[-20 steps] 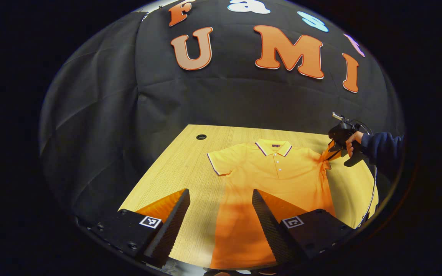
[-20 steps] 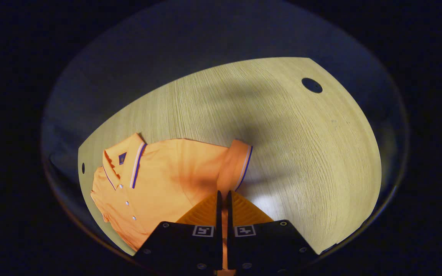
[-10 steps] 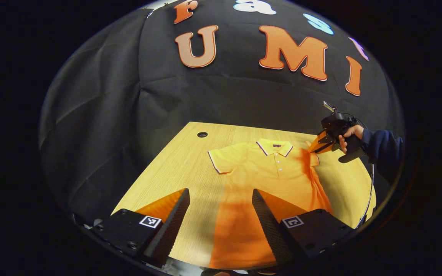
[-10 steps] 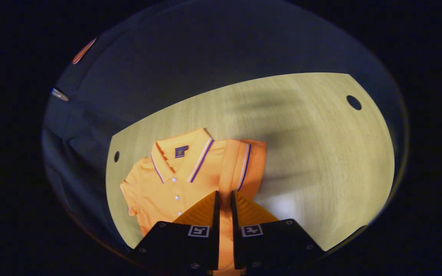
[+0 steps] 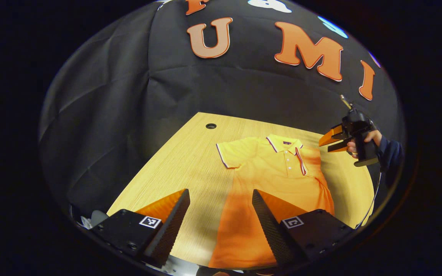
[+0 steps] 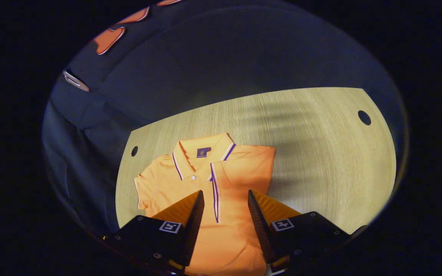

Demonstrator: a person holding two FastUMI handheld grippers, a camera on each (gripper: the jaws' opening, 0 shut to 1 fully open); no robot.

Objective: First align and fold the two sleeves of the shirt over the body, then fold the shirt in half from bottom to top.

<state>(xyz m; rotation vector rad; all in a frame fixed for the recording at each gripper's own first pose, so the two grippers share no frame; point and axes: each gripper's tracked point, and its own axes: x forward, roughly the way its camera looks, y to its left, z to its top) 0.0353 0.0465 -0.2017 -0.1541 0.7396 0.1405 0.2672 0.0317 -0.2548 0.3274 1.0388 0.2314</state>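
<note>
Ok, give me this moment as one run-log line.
right sleeve: folded over shirt | left sleeve: flat, unfolded | right gripper: open above shirt | left gripper: open

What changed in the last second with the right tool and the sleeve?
The right tool carried the shirt's right sleeve inward over the body, then opened and let it go; the sleeve now lies folded flat on the polo shirt, and the tool has drawn back. Unchanged: the left tool stays open over the hem, and the left sleeve is still spread on the table.
</note>
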